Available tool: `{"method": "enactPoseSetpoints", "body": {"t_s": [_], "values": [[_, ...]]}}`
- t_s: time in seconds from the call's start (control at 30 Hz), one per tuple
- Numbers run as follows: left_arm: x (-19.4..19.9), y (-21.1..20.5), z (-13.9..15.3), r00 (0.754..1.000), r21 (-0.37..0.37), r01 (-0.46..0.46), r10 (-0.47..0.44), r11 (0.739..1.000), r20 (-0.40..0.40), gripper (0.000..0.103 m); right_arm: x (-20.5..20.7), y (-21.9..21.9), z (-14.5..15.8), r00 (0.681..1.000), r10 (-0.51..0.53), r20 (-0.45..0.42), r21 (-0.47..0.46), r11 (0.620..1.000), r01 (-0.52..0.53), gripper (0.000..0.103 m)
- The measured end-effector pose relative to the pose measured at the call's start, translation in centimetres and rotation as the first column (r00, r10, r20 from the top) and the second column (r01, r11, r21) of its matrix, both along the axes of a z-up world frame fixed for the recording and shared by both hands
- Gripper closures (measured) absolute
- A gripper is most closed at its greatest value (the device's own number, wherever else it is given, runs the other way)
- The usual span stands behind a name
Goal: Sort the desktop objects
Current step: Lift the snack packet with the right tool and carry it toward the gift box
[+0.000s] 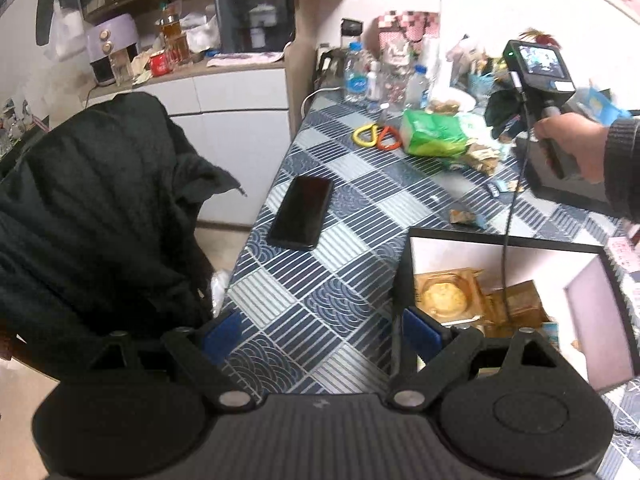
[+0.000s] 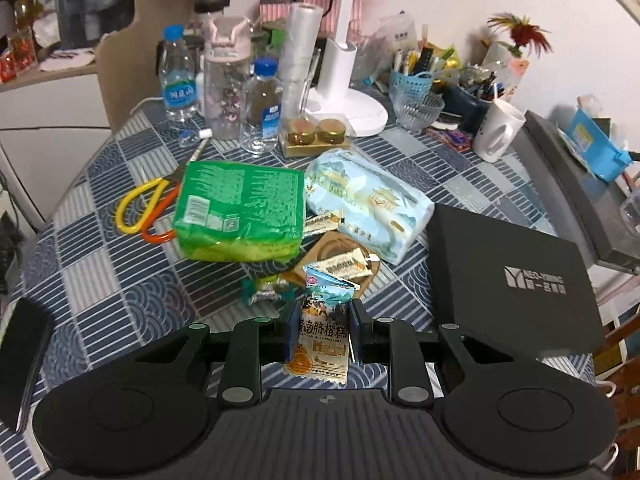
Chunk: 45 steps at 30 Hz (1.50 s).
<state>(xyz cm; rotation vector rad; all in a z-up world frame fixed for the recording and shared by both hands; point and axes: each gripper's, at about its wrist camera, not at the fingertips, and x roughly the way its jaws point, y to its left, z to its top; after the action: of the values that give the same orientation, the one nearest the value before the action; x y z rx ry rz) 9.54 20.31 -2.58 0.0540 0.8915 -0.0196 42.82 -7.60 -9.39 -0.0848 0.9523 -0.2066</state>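
Note:
My right gripper is shut on a blue and orange snack packet and holds it above the checked tablecloth. Ahead of it lie more small snack packets, a green tissue pack and a pale blue tissue pack. My left gripper is open and empty, low over the table's left edge. Beside its right finger stands an open black box with white walls, holding amber glass items. The right gripper's handle shows in the left wrist view.
A black phone lies near the table's left edge. Yellow and orange scissors lie left of the green pack. A black box lid lies at the right. Bottles, a lamp base and a white mug crowd the back. A dark jacket hangs on a chair.

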Motion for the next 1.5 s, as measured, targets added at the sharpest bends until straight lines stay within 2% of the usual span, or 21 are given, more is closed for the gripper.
{"method": "enactPoseSetpoints", "body": {"t_s": [0.3,0.63,1.13,1.5], "values": [[-3.9,-1.5,2.6,0.995,-0.02,0.074,-0.073,0.997,0.068,0.0,-5.8,0.5,3.2,0.999,-0.017,0.046,0.038,0.999,0.015,0.078],[-7.1,-2.7,4.2,0.982,-0.024,0.141,-0.137,0.99,0.132,0.0,-11.9,0.1,5.4,0.996,-0.03,0.086,0.077,0.997,0.023,0.078],[-10.3,-3.8,5.0,0.96,-0.028,0.217,-0.208,0.976,0.187,0.0,-19.2,-0.5,7.3,0.991,-0.039,0.126,0.117,0.993,0.025,0.078],[-11.0,-3.7,5.1,0.954,-0.036,0.238,-0.227,0.971,0.196,0.0,-23.7,0.0,6.6,0.992,-0.011,0.122,0.198,0.98,-0.013,0.078]]}}
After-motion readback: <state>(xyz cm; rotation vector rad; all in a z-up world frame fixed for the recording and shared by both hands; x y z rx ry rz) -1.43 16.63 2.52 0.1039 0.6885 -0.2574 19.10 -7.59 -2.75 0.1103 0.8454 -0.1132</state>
